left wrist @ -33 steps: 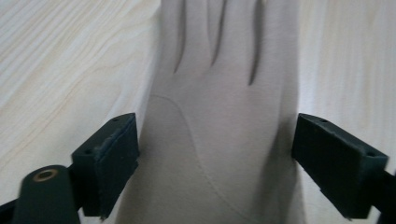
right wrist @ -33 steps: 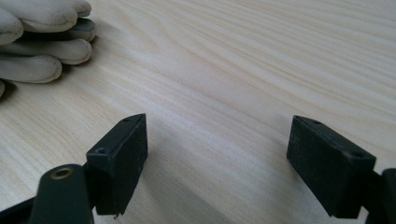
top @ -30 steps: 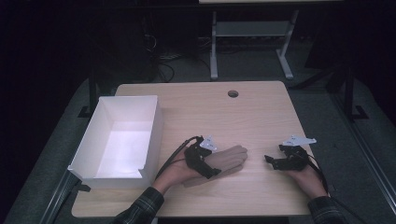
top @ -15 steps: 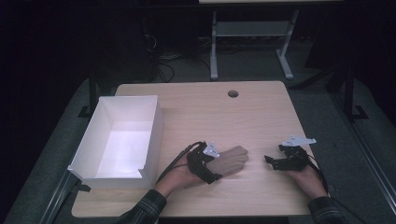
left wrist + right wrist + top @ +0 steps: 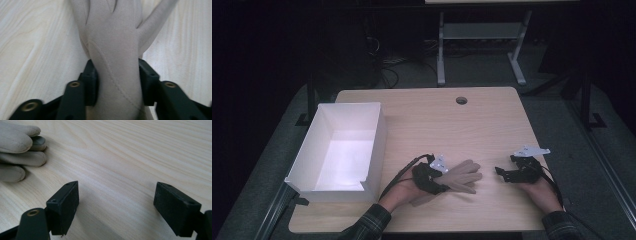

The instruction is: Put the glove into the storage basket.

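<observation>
So far the left gripper (image 5: 438,181) has its jaws clamped on the beige glove's (image 5: 460,175) cuff on the bench (image 5: 437,120), the right gripper (image 5: 503,173) idles wide open, and the white bin (image 5: 377,135) likely awaits it.

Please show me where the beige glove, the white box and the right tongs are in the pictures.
beige glove (image 5: 113,37), left gripper view, on the back of the glove's palm.
white box (image 5: 381,131), high view, on its right wall.
right tongs (image 5: 116,207), right gripper view, midway between the two open black jaws.
</observation>
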Demonstrator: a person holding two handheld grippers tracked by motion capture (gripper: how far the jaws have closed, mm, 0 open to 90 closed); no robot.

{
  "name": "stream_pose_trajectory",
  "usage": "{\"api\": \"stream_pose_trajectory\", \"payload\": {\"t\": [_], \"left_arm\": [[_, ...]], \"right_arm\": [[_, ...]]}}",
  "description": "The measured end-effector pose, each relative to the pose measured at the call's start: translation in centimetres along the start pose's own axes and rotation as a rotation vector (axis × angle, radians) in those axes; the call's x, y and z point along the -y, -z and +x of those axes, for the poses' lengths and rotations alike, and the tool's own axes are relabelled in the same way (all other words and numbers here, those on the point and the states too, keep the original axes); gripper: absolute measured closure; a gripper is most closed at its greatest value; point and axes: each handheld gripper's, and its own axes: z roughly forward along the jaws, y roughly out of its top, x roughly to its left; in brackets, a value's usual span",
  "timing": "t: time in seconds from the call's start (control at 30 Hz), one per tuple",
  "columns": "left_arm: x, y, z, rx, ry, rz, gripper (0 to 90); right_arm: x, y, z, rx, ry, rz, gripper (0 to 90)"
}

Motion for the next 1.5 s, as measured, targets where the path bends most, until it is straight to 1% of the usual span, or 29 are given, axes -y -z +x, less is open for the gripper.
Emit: {"api": "stream_pose_trajectory", "payload": {"t": [0.03, 0.07, 0.1, 0.13, 0.17, 0.2, 0.33, 0.37, 0.4, 0.5, 0.53, 0.6, 0.63, 0.67, 0.7, 0.73, 0.83, 0.9, 1.0, 1.07, 1.1, 1.17, 1.2, 1.23, 1.27, 1.3, 1.4, 1.5], "left_arm": [[0.0, 0.0, 0.1, 0.006, 0.001, 0.004, 61.7], [0.0, 0.0, 0.1, 0.006, 0.001, 0.004, 61.9], [0.0, 0.0, 0.1, 0.010, 0.028, -0.003, 62.2], [0.0, 0.0, 0.1, 0.010, 0.028, -0.003, 62.5], [0.0, 0.1, 0.3, 0.012, 0.020, 0.005, 62.5], [-0.1, 0.1, 0.2, 0.015, 0.041, -0.002, 62.9], [-0.3, 0.5, 0.5, 0.003, 0.059, -0.004, 64.7], [-0.4, 0.7, 0.6, 0.004, 0.079, -0.016, 65.2], [-0.5, 0.9, 0.8, 0.001, 0.081, -0.014, 65.2], [-1.1, 2.0, 1.1, -0.009, 0.107, -0.038, 65.5], [-1.1, 2.0, 1.1, -0.009, 0.107, -0.038, 65.5], [-1.3, 2.5, 1.3, -0.004, 0.124, -0.051, 65.5], [-1.5, 2.7, 1.4, -0.008, 0.129, -0.053, 65.5], [-1.7, 3.1, 1.5, -0.011, 0.126, -0.050, 65.6], [-1.8, 3.3, 1.5, -0.011, 0.143, -0.063, 65.6], [-1.8, 3.3, 1.5, -0.011, 0.143, -0.063, 65.6], [-2.3, 4.0, 1.5, -0.013, 0.162, -0.071, 65.8], [-2.7, 4.5, 1.5, -0.021, 0.164, -0.077, 65.8], [-3.2, 5.3, 1.6, -0.022, 0.166, -0.087, 65.8], [-3.7, 6.0, 1.6, -0.029, 0.181, -0.097, 65.8], [-3.9, 6.4, 1.6, -0.026, 0.186, -0.099, 65.8], [-4.3, 7.2, 1.7, -0.026, 0.176, -0.104, 65.7], [-4.5, 7.5, 1.7, -0.027, 0.180, -0.113, 65.7], [-4.9, 8.2, 1.8, -0.032, 0.180, -0.119, 65.7], [-4.9, 8.2, 1.8, -0.032, 0.180, -0.119, 65.7], [-5.1, 8.6, 1.8, -0.039, 0.181, -0.120, 65.7], [-5.6, 9.4, 2.0, -0.041, 0.176, -0.122, 65.7], [-6.0, 10.4, 2.1, -0.044, 0.180, -0.130, 65.8]], "right_arm": [[0.0, 0.0, 0.0, 0.000, 0.000, 0.000, 20.2], [0.0, 0.0, 0.0, 0.000, 0.000, 0.000, 20.2], [0.0, 0.0, 0.0, 0.000, 0.000, 0.000, 20.2], [0.0, 0.0, 0.0, 0.000, 0.000, 0.000, 20.2], [0.0, 0.0, 0.0, 0.000, 0.000, 0.000, 20.2], [0.0, 0.0, 0.0, 0.000, 0.000, 0.000, 20.2], [0.0, 0.0, 0.0, 0.001, -0.001, 0.000, 20.1], [0.0, 0.0, 0.0, 0.003, -0.004, -0.001, 20.2], [0.0, 0.0, 0.0, 0.003, -0.004, -0.001, 20.2], [0.0, 0.0, 0.0, 0.003, -0.001, -0.002, 20.2], [0.0, 0.0, 0.0, 0.003, -0.001, -0.002, 20.2], [0.0, 0.0, 0.1, 0.004, -0.002, -0.001, 20.1], [0.0, 0.0, 0.1, 0.004, -0.005, 0.000, 20.2], [0.0, 0.0, 0.1, 0.004, -0.005, 0.000, 20.2], [0.0, 0.0, 0.1, 0.004, -0.005, 0.000, 20.2], [0.0, 0.0, 0.1, 0.004, -0.005, 0.000, 20.2], [0.0, 0.0, 0.1, 0.003, -0.010, 0.003, 20.1], [0.0, 0.0, 0.1, 0.003, -0.010, 0.003, 20.1], [0.0, 0.0, 0.1, 0.003, -0.007, 0.002, 20.2], [0.0, 0.0, 0.1, 0.003, -0.007, 0.002, 20.1], [0.0, 0.0, 0.1, 0.003, -0.010, 0.003, 20.1], [0.0, 0.0, 0.1, 0.003, -0.011, 0.004, 20.1], [0.0, 0.0, 0.1, 0.003, -0.011, 0.004, 20.1], [0.0, 0.0, 0.1, 0.003, -0.012, 0.004, 20.1], [0.0, 0.0, 0.1, 0.003, -0.012, 0.004, 20.1], [0.0, 0.0, 0.1, 0.003, -0.010, 0.003, 20.1], [0.0, 0.0, 0.1, 0.002, -0.007, 0.002, 20.1], [0.0, 0.0, 0.1, 0.003, -0.006, 0.002, 20.1]]}}
